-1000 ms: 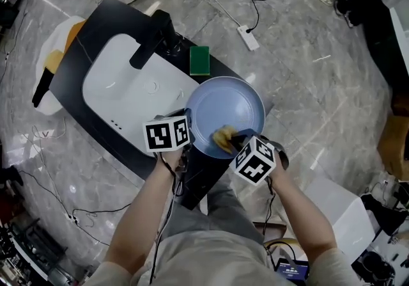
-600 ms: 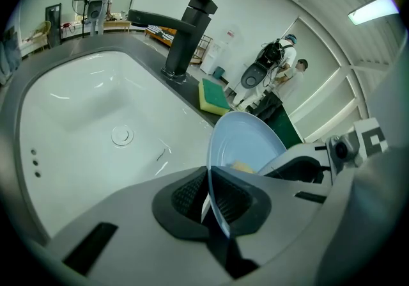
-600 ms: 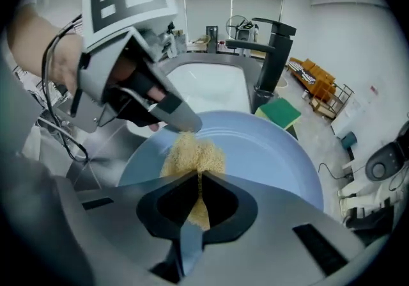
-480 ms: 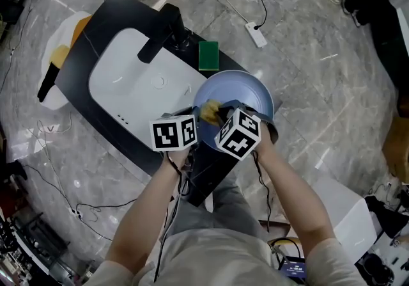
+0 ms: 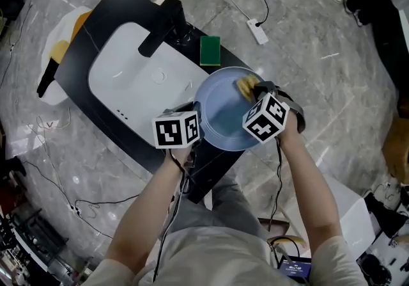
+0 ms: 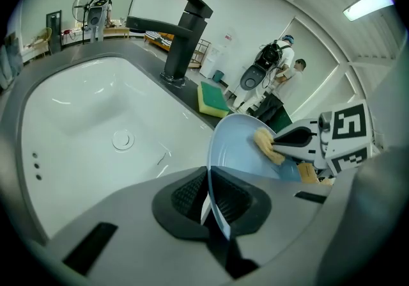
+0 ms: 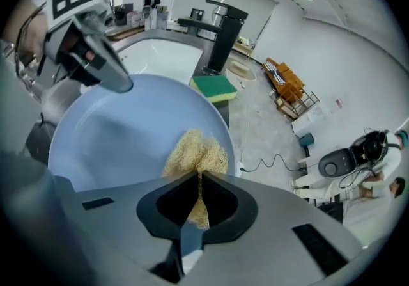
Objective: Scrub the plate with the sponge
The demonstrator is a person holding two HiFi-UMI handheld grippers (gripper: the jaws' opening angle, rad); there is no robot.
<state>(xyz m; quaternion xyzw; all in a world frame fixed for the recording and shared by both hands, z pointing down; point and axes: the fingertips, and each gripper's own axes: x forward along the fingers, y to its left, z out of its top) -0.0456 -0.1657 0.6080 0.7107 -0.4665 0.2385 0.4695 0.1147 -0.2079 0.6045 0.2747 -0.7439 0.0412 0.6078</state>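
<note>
Currently, 2 grippers in use, both mine.

1. Left gripper (image 6: pixel 211 200): jaws closed tight on the near rim of the plate (image 5: pixel 220 118). The plate is blue and round, held tilted with its face up, at the right end of the desk (image 5: pixel 86 35), just beside the sink (image 5: pixel 128 83).
2. Right gripper (image 7: pixel 195 200): jaws pinched shut on the sponge (image 7: pixel 195 150), a yellow fibrous pad. The sponge is pressed against the plate's inner face near its far rim.
3. Green sponge (image 5: pixel 209 50): flat on the desk, just right of the black faucet (image 5: pixel 160 29), apart from the plate.
4. Sink: white basin, set in the black desk.
</note>
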